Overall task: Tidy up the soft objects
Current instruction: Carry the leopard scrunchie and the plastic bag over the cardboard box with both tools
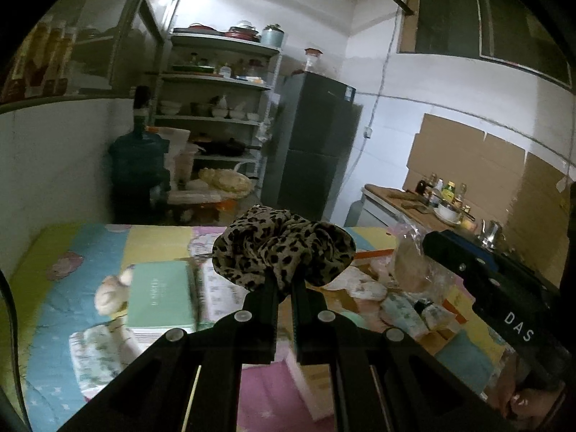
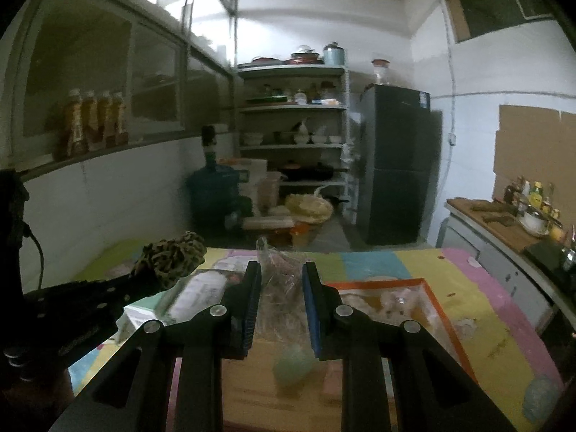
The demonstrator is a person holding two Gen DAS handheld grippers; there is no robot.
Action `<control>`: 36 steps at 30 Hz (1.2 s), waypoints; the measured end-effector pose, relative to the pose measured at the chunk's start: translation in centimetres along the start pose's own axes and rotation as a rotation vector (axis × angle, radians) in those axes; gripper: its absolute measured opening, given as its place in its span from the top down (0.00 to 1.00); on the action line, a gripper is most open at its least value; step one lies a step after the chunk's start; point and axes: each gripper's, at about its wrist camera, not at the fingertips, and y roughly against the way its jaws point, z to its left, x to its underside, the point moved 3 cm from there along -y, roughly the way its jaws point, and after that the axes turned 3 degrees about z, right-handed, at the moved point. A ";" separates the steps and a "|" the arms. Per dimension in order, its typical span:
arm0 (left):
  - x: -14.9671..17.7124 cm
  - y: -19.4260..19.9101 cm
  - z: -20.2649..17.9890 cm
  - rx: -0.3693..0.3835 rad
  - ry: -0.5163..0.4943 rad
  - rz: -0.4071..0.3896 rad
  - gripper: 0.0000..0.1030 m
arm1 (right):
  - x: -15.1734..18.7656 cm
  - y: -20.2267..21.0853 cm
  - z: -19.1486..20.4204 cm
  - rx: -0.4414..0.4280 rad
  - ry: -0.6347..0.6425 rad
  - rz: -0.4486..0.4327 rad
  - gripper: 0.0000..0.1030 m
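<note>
Kitchen shelving, a dark fridge (image 1: 316, 144) and a blue water jug (image 1: 138, 165) fill the back of the left wrist view; below them lies the surface (image 1: 72, 252) under its pastel patchwork cloth; my left tongs (image 1: 284, 288) are pressed together on a leopard-print scrunchie (image 1: 282, 246), which bunches above the tips, lifted clear of the cloth; beneath it sit a mint-green box (image 1: 160, 295), a small cream plush (image 1: 109, 293) and some printed fabric pieces (image 1: 97, 356); my right tongs and a crinkly clear plastic bag (image 1: 417, 262) show at the right edge.

Same shelves and fridge stand behind in the right wrist view; my right tongs (image 2: 282, 302) pinch the clear plastic bag (image 2: 279, 280), its crumpled neck rising between the pads; the scrunchie (image 2: 171, 257) hangs at the left, near the bag but apart from it; an orange-edged pouch (image 2: 392, 306) holding pale soft things lies on the cloth to the right; a pale green soft lump (image 2: 293, 365) rests below the tips, blurred.

I judge the step to be carrying the scrunchie toward the bag; next I would need the bag's mouth held open and the scrunchie brought over it before loosening my left grip; whether the mouth is open I cannot tell.
</note>
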 end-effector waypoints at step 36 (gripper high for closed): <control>2.0 -12.1 -7.5 0.069 -0.024 0.219 0.94 | 3.6 -3.7 -12.9 0.106 -0.161 0.089 0.77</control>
